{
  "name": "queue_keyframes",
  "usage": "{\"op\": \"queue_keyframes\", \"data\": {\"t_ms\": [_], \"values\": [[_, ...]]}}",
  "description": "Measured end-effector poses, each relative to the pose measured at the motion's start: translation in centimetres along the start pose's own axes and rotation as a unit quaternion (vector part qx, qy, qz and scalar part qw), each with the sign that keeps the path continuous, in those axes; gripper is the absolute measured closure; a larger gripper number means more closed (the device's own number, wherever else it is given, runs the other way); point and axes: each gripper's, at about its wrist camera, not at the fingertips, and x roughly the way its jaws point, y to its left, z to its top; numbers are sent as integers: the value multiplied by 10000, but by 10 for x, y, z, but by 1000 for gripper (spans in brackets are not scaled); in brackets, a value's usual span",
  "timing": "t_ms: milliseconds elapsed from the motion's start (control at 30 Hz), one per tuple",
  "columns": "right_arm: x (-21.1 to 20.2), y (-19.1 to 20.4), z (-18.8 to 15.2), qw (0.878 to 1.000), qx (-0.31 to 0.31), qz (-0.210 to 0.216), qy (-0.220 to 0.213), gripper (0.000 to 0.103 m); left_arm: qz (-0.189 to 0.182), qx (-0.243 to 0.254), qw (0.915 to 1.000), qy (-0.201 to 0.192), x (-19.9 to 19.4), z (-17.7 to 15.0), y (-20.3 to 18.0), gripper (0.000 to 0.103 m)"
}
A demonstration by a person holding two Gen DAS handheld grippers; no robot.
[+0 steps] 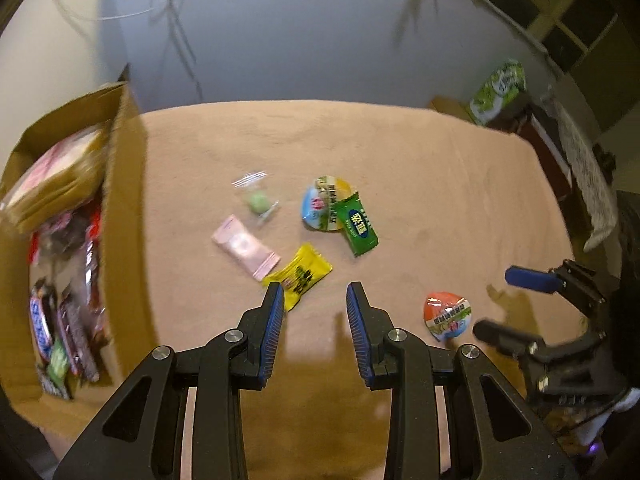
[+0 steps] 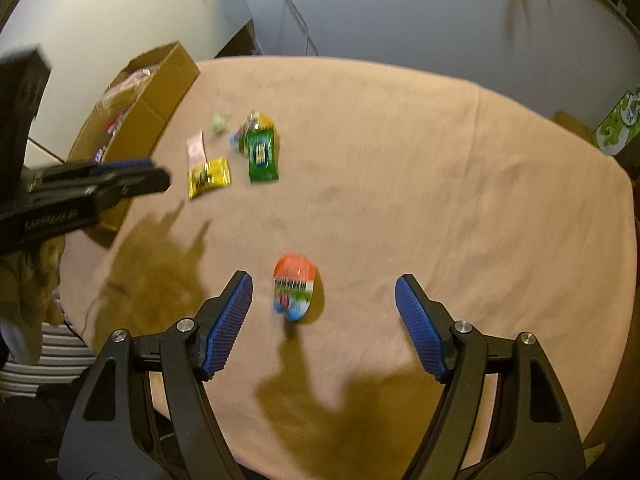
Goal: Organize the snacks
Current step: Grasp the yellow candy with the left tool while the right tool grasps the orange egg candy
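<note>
Left gripper (image 1: 316, 294) empty, jaws apart, lower centre, just beside yellow candy wrapper (image 1: 301, 274). Right gripper (image 2: 324, 292) wide open around orange-topped jelly cup (image 2: 294, 293), not touching.

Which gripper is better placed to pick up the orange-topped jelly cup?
Right. The right gripper hangs open with the orange-topped jelly cup lying between its fingers, while the left gripper points toward the yellow packet.

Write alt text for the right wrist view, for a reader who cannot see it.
The right claw hangs open over a tan cloth-covered table, with an orange-topped jelly cup lying between and just beyond its fingers, untouched. Farther left lie several small snack packets and an open cardboard box; the left claw enters from the left edge.
</note>
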Motion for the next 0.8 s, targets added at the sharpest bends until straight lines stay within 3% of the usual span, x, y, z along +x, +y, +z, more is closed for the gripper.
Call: {"op": "queue_keyframes", "data": {"t_ms": [367, 667, 800], "values": [[15, 2, -10, 9998, 149, 117, 98, 29, 171, 449, 9984, 310, 39, 17, -19, 72], [28, 2, -9, 9996, 169, 136, 204, 35, 178, 617, 9975, 288, 40, 19, -16, 72], [33, 4, -7, 9995, 149, 122, 260, 36, 166, 432, 9985, 294, 42, 22, -6, 72]]}}
